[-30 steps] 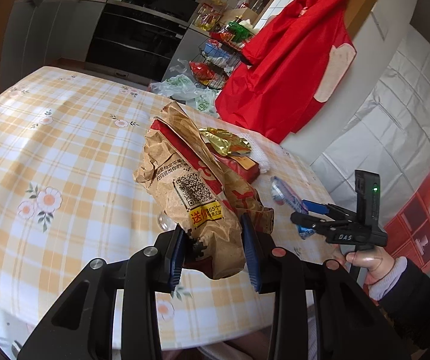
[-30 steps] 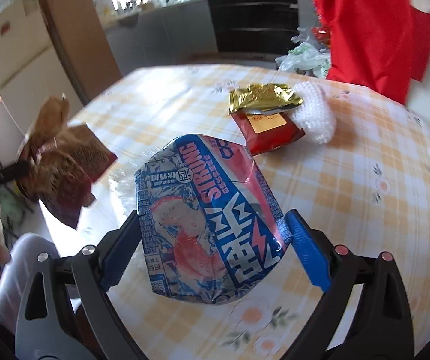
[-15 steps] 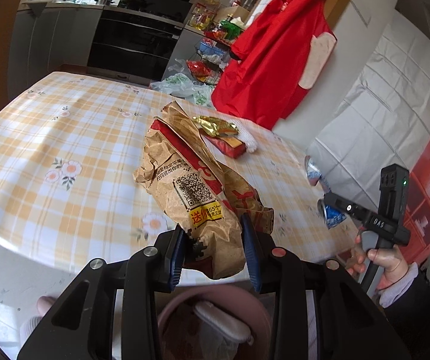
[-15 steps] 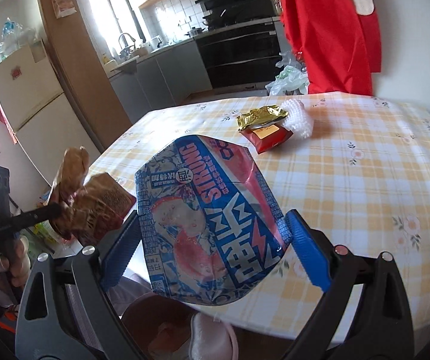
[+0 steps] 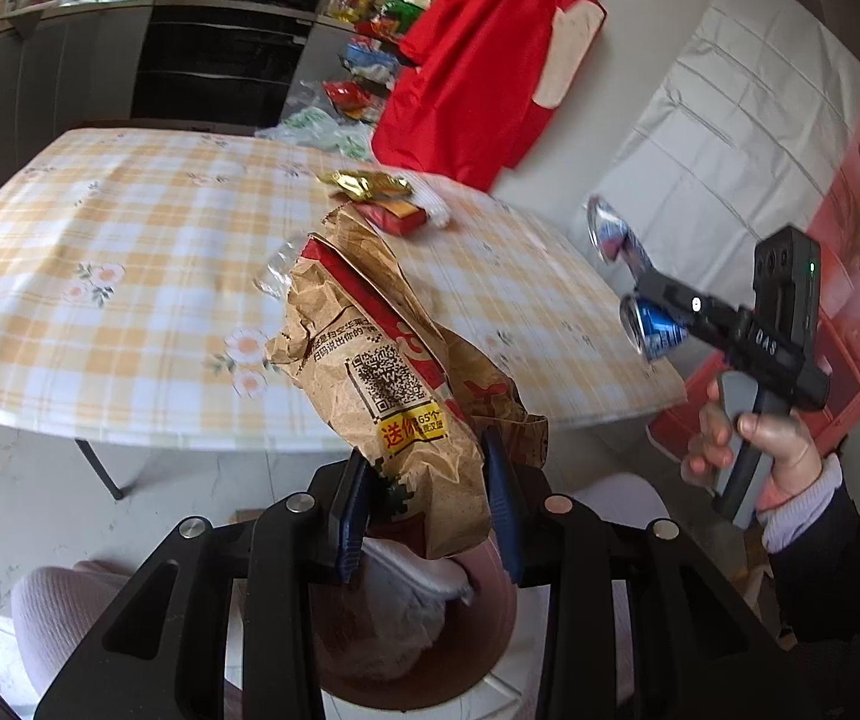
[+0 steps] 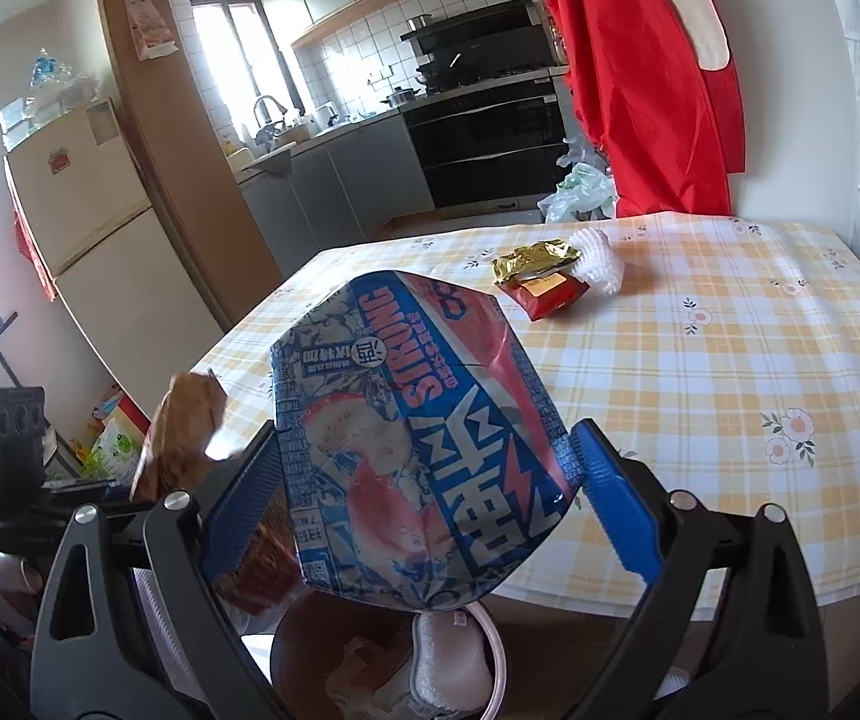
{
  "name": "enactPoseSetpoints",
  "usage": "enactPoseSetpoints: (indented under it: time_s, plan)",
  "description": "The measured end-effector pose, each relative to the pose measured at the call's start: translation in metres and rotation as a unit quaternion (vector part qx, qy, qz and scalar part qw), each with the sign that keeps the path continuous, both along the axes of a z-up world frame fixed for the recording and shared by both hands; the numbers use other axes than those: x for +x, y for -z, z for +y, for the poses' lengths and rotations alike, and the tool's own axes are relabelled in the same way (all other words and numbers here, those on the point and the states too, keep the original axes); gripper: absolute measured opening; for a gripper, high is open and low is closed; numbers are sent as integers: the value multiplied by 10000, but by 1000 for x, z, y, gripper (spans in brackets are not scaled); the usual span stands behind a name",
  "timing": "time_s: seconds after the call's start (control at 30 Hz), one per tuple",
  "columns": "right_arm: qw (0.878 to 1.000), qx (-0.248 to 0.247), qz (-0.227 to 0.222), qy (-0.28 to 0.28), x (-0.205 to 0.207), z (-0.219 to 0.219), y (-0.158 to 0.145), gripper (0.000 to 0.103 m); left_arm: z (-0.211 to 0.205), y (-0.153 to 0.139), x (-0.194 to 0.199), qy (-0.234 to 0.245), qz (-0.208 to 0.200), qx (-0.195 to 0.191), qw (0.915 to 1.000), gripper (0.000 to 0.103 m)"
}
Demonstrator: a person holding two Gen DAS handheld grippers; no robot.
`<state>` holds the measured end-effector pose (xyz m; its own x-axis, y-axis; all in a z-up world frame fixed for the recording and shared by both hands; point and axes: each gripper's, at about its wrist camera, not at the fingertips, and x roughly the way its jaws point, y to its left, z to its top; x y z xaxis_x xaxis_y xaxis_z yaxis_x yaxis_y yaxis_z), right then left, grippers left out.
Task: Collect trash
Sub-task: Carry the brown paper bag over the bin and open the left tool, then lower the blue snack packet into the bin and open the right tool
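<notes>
Both grippers carry trash above the bin.

The left gripper [image 5: 427,501] is clamped on a brown paper bag [image 5: 382,360], long axis running up the frame, with the bin [image 5: 406,636] straight below at bottom centre. The right gripper [image 6: 424,510] pinches a crushed blue can [image 6: 412,444]; the bin [image 6: 394,654] shows beneath it too. A red wrapper [image 6: 544,291] lies far off on the table [image 6: 730,408].

The crushed blue can [image 6: 412,462] carries the word "STRONG" in white capitals, running sideways beside large white Chinese characters and a red lightning bolt. The brown paper bag [image 5: 394,372] bears a black QR code and, under it, a yellow label with red Chinese characters and "365". The right gripper [image 5: 646,288] has "DAS" printed on its black body.
</notes>
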<state>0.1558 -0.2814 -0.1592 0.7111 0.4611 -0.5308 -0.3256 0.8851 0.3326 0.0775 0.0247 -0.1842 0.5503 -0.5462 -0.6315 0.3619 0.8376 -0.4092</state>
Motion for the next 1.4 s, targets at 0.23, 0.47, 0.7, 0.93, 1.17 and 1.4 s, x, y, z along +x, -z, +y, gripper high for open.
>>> enactPoseSetpoints:
  time_s: [0.23,0.47,0.7,0.93,1.17,1.4]
  plan:
    - [10000,66,-12,-49,-10,0,-1,93,-10,10,-13,192,230,54,9995,35]
    - [9999,124,-29,-75,-21,0,-5,93,-18,16,-16,267,374,99,9989,35]
    - [9999,130,-44,-92,-30,-3,-5,93,-24,19,-19,324,401,126,9986,35]
    - [9999,152,15,-67,-33,-4,-2,93,-28,28,-16,408,540,148,9976,43]
    - [9996,103,161,-201,-31,6,6,93,-16,28,-13,106,487,105,9987,59]
    - [9985,40,281,-459,-33,21,11,93,12,18,-11,-573,179,-84,9982,90]
